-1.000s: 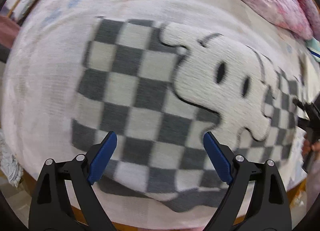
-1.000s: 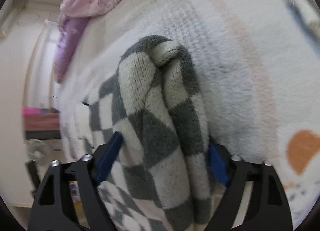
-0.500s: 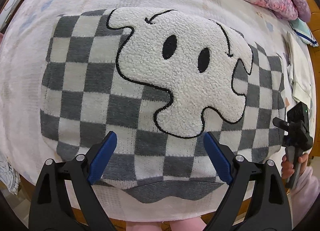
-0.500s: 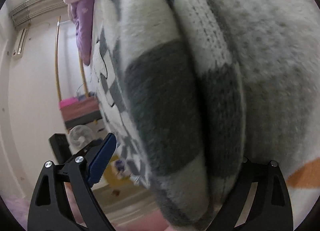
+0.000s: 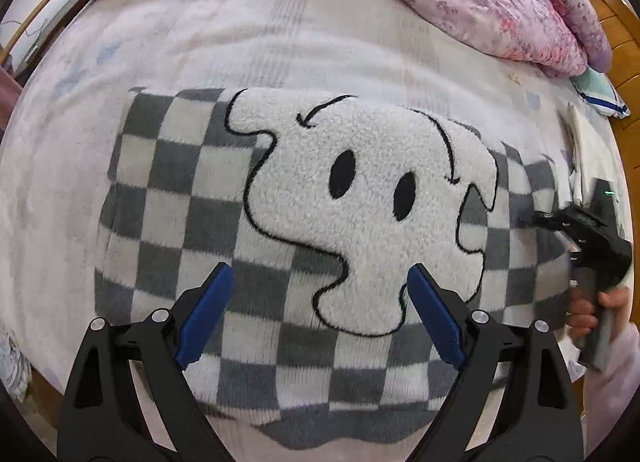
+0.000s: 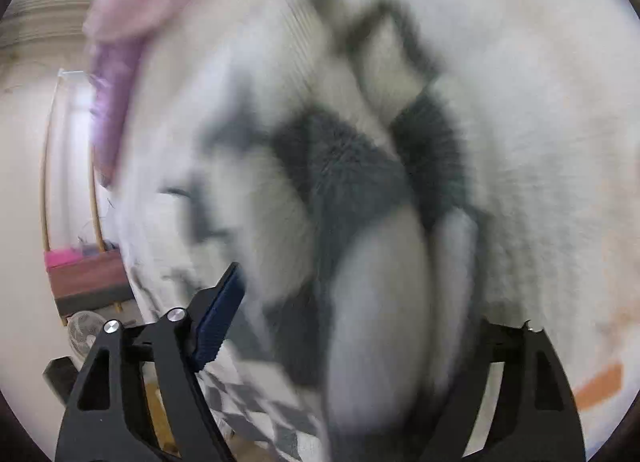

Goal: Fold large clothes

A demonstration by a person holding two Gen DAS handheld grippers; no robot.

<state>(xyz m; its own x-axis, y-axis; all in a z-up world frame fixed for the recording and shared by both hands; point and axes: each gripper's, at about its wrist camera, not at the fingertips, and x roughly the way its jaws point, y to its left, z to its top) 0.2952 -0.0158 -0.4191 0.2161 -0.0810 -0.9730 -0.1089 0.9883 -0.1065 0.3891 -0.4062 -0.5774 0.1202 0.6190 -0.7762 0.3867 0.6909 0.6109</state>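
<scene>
Grey-and-white checked sweater (image 5: 168, 198), fleecy ghost patch (image 5: 360, 214), lying flat on white bedspread (image 5: 248, 38). My left claw (image 5: 320, 318) above its hem, jaws apart, empty. My right claw (image 6: 340, 322), just been widening, straddles sweater's blurred folded edge.

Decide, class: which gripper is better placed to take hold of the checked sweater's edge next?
Right. The right gripper already has the checked sweater folds between its open jaws, which have just been opening. The left gripper hovers open above the flat middle.
</scene>
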